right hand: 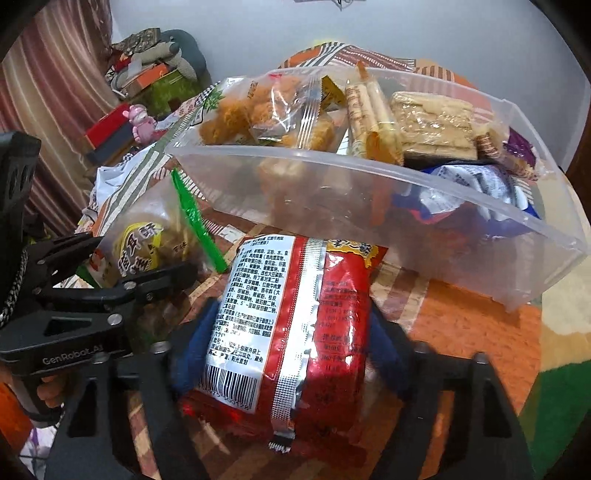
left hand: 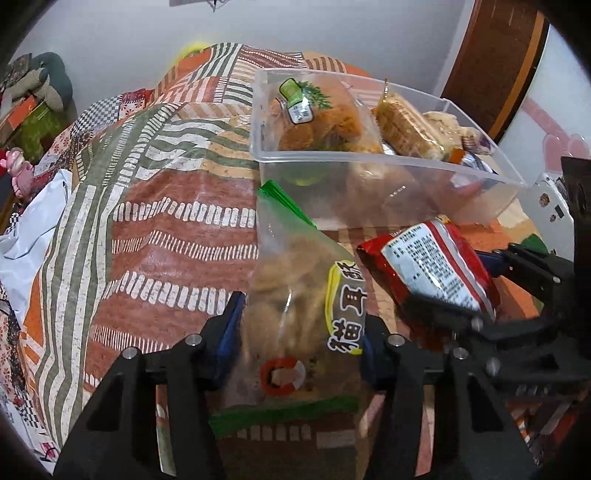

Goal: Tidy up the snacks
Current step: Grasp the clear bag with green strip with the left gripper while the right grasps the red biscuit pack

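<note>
Each gripper clasped a snack lengthwise, left gripper (left hand: 301, 343) the clear bag (left hand: 295, 295), right gripper (right hand: 291, 343) the red packet (right hand: 291, 332), with the bin (right hand: 369, 192) just ahead.

Room setting. A plain pale wall (left hand: 332, 26) closes the far side. At far left, a striped reddish curtain (right hand: 55, 74) hangs beside a heap of boxes and soft toys (right hand: 155, 62), with a pink figurine (right hand: 140, 123) just in front. A dark wooden door frame (left hand: 495, 62) stands at far right. A patchwork-patterned cloth (left hand: 166, 221) in orange, green and white covers the worktop. Lighting is even and diffuse.
</note>
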Demonstrator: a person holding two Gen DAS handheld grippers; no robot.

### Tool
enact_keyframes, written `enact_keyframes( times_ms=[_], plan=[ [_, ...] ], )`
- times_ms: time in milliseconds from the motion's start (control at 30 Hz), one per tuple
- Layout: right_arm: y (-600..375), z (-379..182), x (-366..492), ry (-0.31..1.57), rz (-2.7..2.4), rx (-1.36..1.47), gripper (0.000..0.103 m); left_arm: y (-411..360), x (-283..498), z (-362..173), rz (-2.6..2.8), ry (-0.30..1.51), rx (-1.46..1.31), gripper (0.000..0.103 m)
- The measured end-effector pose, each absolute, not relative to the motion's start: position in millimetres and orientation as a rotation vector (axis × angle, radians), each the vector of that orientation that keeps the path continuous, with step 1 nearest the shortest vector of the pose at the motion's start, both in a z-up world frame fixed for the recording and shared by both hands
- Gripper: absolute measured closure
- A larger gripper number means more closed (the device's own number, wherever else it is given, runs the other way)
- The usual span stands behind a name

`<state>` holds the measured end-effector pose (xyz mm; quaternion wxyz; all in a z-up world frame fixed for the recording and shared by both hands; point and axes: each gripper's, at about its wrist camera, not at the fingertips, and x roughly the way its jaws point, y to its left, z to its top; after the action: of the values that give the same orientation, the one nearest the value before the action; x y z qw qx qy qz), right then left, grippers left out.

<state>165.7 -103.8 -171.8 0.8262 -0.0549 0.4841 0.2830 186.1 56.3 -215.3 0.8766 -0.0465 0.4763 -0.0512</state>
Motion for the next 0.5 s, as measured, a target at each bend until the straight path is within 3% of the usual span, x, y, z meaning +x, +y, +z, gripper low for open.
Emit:
enact_keyframes(
  times_ms=[500],
  plan=[
    [-148, -137, 148, 0.933, 0.576, -0.034, 0.041, 45, 172, -165, -0.128, 0.892, -0.11, 0.051]
  ],
)
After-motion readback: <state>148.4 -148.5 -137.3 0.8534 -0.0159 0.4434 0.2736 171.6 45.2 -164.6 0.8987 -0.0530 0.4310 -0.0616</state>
